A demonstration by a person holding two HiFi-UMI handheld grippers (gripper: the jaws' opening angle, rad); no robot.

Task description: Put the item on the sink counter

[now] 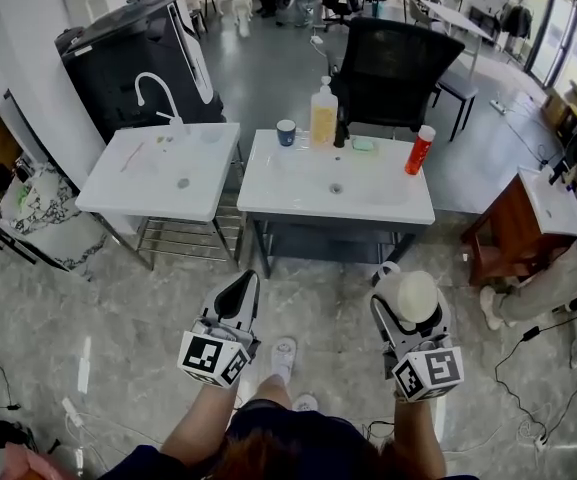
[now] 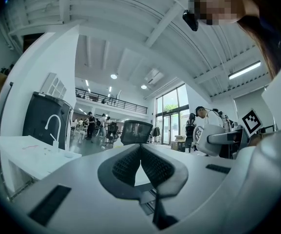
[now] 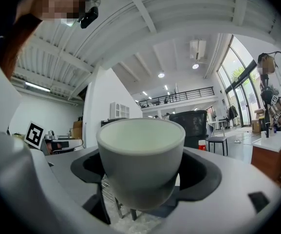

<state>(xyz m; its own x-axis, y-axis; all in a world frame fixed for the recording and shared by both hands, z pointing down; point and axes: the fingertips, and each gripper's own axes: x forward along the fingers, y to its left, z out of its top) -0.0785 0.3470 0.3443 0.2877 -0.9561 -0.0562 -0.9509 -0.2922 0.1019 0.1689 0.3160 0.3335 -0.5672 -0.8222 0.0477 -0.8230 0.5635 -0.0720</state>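
Two white sink counters ahead: left counter at 11 o'clock, centre counter at 12. Left gripper pinched closed, empty. Right gripper clamped on round white ceramic cup, upright, well short of counters. Risks: cup slipping if tilted en route; knocking yellow soap bottle, red can or blue mug if set too far back.

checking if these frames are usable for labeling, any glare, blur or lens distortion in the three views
Head view: even light, pale glare streaks on the glossy floor, edges slightly bowed. Left gripper view: strong fisheye, ceiling beams curve, dark corners, the shut left gripper looks soft. Right gripper view: same fisheye, the white cup close to the lens is slightly blurred, windows bright.
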